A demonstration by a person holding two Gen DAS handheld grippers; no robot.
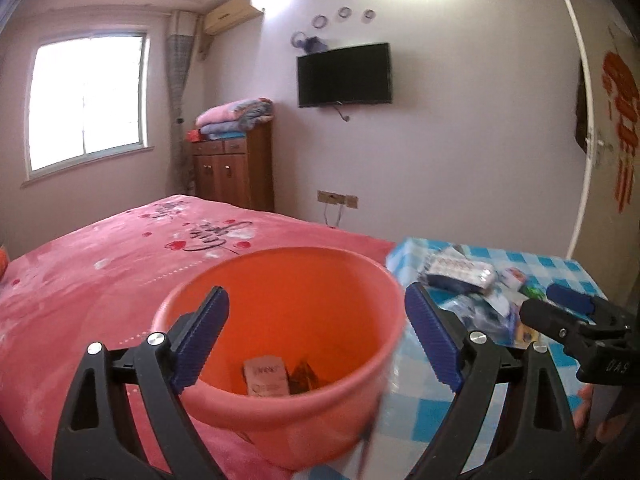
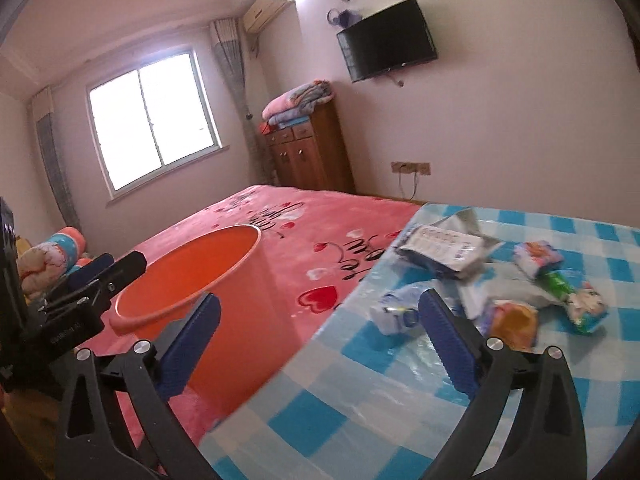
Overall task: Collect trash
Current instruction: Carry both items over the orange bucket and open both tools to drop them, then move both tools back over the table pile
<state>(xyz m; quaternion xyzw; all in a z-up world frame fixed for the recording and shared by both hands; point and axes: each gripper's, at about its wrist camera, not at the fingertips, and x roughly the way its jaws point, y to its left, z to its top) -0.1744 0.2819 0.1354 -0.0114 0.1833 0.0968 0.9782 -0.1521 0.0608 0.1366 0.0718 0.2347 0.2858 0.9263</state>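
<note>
While the left gripper (image 1: pixel 316 336) hangs wide open around the orange bucket's (image 1: pixel 280 320) rim without touching it, the right gripper (image 2: pixel 320 344) is also spread wide, nothing in it. Bucket sits on the pink bed (image 1: pixel 100 272) beside the checked table (image 2: pixel 360 420). Wrappers (image 2: pixel 444 248) litter the table, two more (image 1: pixel 268 376) in the bucket

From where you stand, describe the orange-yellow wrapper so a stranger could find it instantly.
Start at the table with the blue-and-white checked cloth beside the pink bed. A heap of wrappers lies on it; the orange-yellow wrapper sits at the heap's near edge. Its neighbours are white, blue or green; it alone is orange-yellow.
</note>
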